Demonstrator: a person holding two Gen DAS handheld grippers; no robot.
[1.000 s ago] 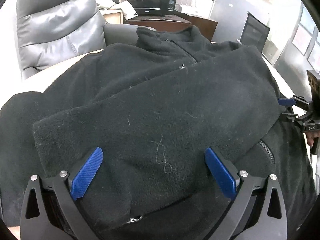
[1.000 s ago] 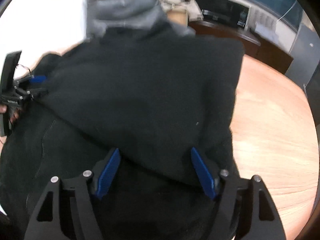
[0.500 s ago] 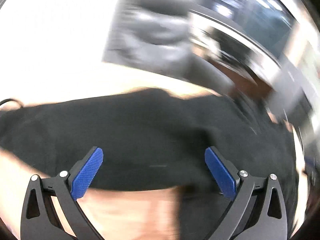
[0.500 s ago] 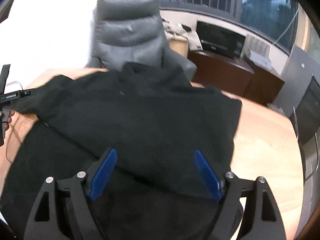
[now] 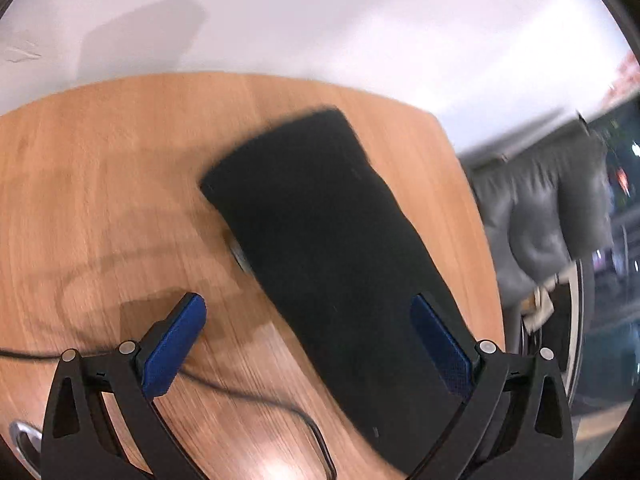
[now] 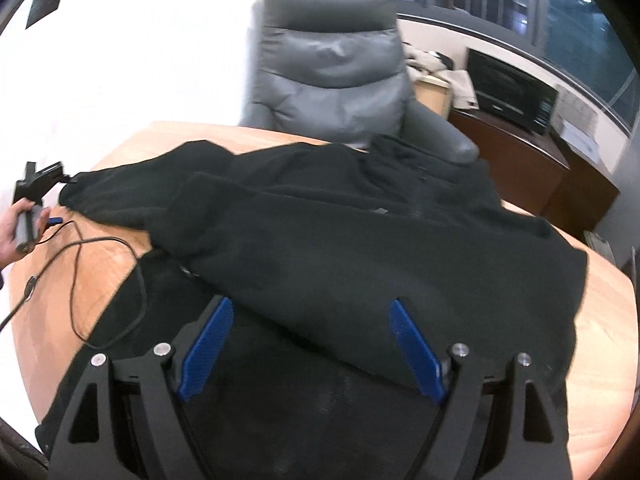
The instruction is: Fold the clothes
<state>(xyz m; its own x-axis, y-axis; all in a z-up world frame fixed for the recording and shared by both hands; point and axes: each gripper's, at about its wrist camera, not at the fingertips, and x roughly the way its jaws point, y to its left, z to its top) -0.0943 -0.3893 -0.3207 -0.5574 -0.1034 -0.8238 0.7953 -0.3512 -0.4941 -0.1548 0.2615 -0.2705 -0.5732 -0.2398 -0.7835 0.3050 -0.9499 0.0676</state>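
Left gripper (image 5: 308, 340): jaws apart, nothing clamped; swung since a second ago from jacket body out to spread sleeve (image 5: 332, 240) (at 12 to 1 o'clock on wooden table (image 5: 100, 184)). Loose cable (image 6: 80, 280) seen at 9 o'clock. Right gripper (image 6: 310, 344): jaws apart, held above black fleece jacket (image 6: 360, 248). Sleeve fold judged next.

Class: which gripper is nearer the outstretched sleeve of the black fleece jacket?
Left. The left gripper is over the sleeve; the right gripper hovers above the jacket's body.
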